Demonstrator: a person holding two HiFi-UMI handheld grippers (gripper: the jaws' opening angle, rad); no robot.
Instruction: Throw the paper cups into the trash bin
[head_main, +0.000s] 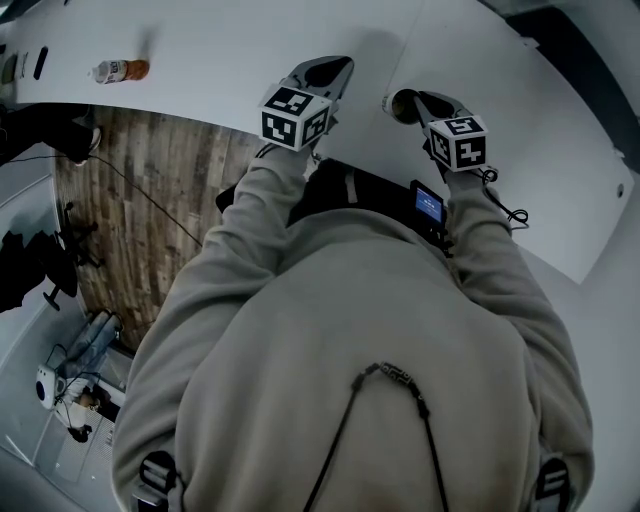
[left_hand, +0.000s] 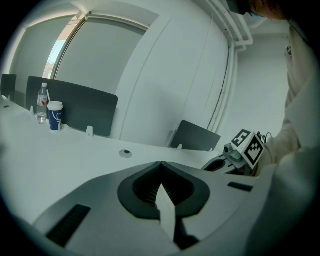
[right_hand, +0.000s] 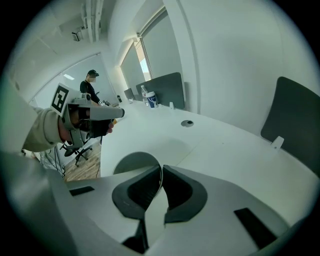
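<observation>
My right gripper (right_hand: 160, 172) is shut on the thin rim of a white paper cup (right_hand: 131, 162), whose grey round mouth shows just left of the jaws. In the head view this cup (head_main: 403, 105) is a dark round opening at the tip of the right gripper (head_main: 427, 106), over the white table (head_main: 240, 40). My left gripper (left_hand: 161, 170) has its jaws together with nothing seen held, and it hovers near the table's edge (head_main: 335, 68). A second, blue-and-white paper cup (left_hand: 55, 116) stands far off beside a water bottle (left_hand: 43, 102). No trash bin is in view.
Dark desk dividers (left_hand: 75, 107) stand along the table's far side, and a round cable hole (right_hand: 187, 123) sits in the tabletop. Wooden floor (head_main: 140, 200) lies left of the table. A person (right_hand: 90, 86) and an office chair (right_hand: 75, 150) are in the background.
</observation>
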